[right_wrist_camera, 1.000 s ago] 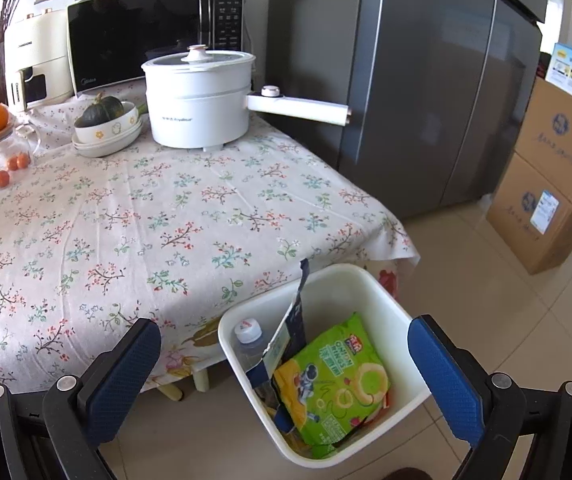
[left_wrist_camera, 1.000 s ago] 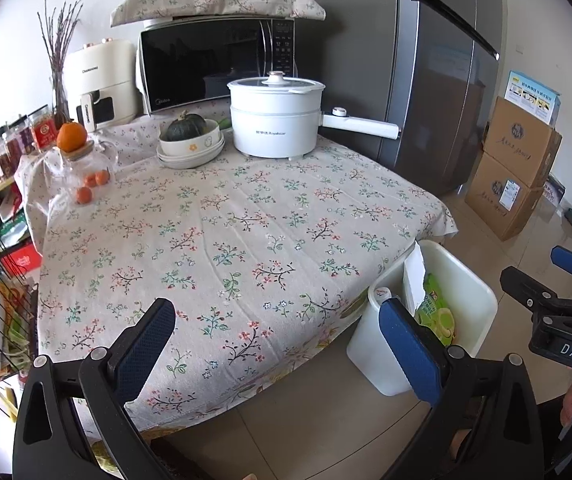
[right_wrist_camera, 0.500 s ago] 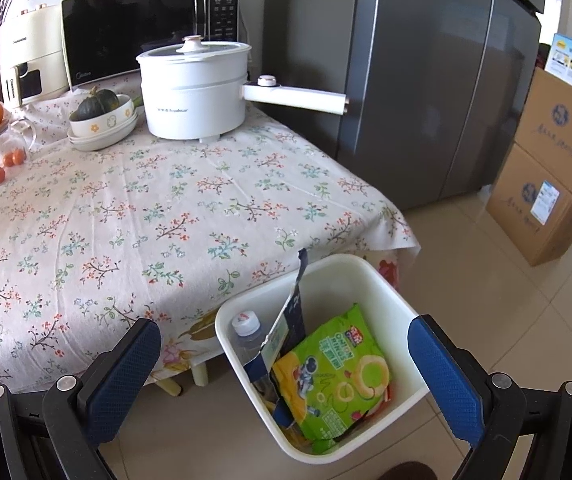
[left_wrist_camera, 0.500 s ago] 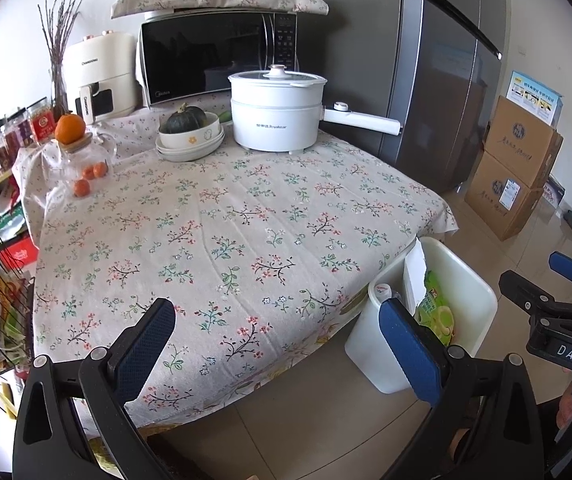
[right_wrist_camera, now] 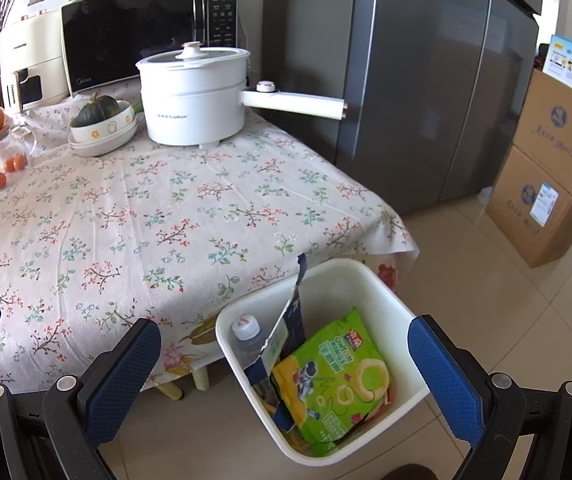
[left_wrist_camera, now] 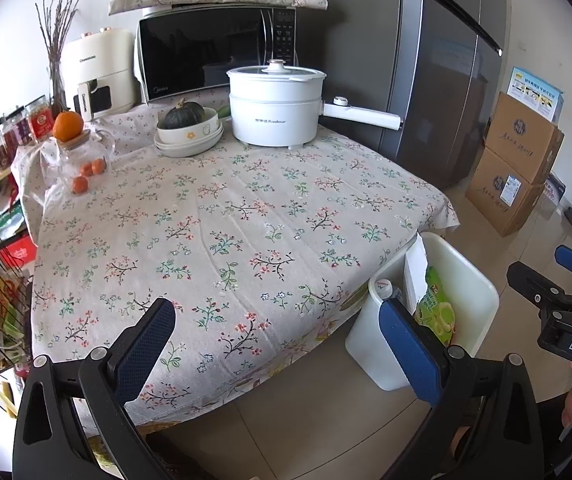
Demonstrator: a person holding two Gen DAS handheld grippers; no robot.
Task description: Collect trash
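White plastic bin [right_wrist_camera: 402, 308] holding green snack bag [right_wrist_camera: 334, 376] sits just ahead, between right gripper's [right_wrist_camera: 286, 376] spread empty fingers; left gripper [left_wrist_camera: 278, 344] likewise spread, empty.

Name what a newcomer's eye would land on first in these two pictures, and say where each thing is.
The white bin on the floor at the table's near corner, with a bright green snack bag in it. Then the white electric pot at the table's far edge, before the microwave.

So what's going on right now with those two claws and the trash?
Left gripper open, empty. Right gripper open, empty, above white bin. Green snack bag, bottle already binned. Nothing blocking.
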